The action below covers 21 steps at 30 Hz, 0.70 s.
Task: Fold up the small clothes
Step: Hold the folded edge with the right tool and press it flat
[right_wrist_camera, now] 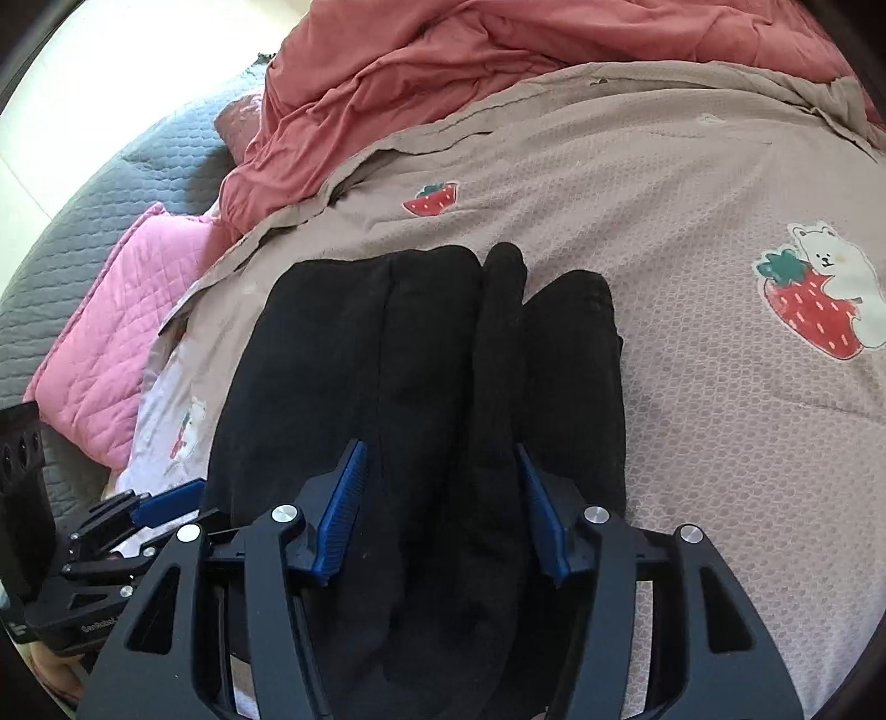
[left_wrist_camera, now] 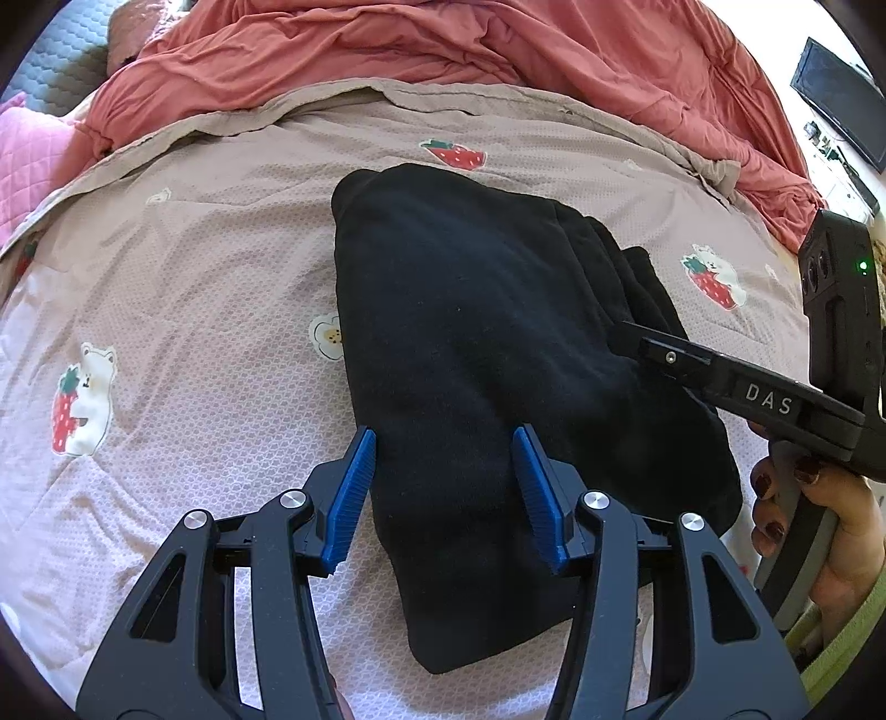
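jaws of both grippers stand parted over the black garment [left_wrist_camera: 487,343], blue pads apart, neither pressing the cloth. left gripper [left_wrist_camera: 446,490] hangs above its near end; right gripper [right_wrist_camera: 440,501] is above the folded layers — seen from the left wrist, it comes in from the right, held by a hand [left_wrist_camera: 814,531]. garment lies folded on the strawberry-print blanket [left_wrist_camera: 194,277] on the bed, red duvet [left_wrist_camera: 443,44] bunched behind.

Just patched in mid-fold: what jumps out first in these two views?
A folded black fleece garment lies mid-frame on the pale pink strawberry-and-bear print bedspread. The left gripper and right gripper each straddle its near end, blue jaws apart. Behind it a rumpled terracotta-red quilt is heaped.
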Available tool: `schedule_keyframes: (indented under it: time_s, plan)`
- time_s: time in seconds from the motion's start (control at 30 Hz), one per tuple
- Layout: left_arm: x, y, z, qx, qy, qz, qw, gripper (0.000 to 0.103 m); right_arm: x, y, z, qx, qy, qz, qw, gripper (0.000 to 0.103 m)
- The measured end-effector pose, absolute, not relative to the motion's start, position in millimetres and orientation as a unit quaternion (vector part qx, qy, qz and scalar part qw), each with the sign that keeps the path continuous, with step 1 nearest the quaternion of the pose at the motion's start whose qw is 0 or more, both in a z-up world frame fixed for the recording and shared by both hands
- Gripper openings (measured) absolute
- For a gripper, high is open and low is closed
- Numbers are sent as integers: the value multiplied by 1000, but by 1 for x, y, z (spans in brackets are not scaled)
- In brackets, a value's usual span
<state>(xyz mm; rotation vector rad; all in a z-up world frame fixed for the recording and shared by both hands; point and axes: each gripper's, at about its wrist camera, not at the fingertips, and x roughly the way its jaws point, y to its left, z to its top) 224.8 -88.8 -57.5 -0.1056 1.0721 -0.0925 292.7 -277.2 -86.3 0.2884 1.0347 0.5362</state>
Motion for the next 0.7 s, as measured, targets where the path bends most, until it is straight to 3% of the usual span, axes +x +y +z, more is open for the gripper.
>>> schedule_keyframes:
  time_s: [0.03, 0.07, 0.1, 0.17, 0.5, 0.7]
  plan:
    - [225, -89, -57, -50, 511, -44, 857, 44, 292, -277, -87, 141, 487, 255, 823, 44]
    - [225, -89, -57, -50, 510, -44, 857, 44, 293, -276, -86, 145, 484, 261, 823, 31]
    - [224, -89, -56, -50, 510, -43, 857, 44, 292, -276, -84, 145, 477, 266, 825, 24]
    - [225, -89, -55, -50, 511, -41, 857, 44, 289, -273, -77, 137, 465, 275, 830, 18]
    - [218, -99, -38, -63, 507, -72, 856, 48, 263, -283, -27, 106, 420, 276, 858, 12]
    - [221, -119, -38, -54, 507, -92, 855, 53, 270, -295, -41, 81, 444, 223, 864, 11]
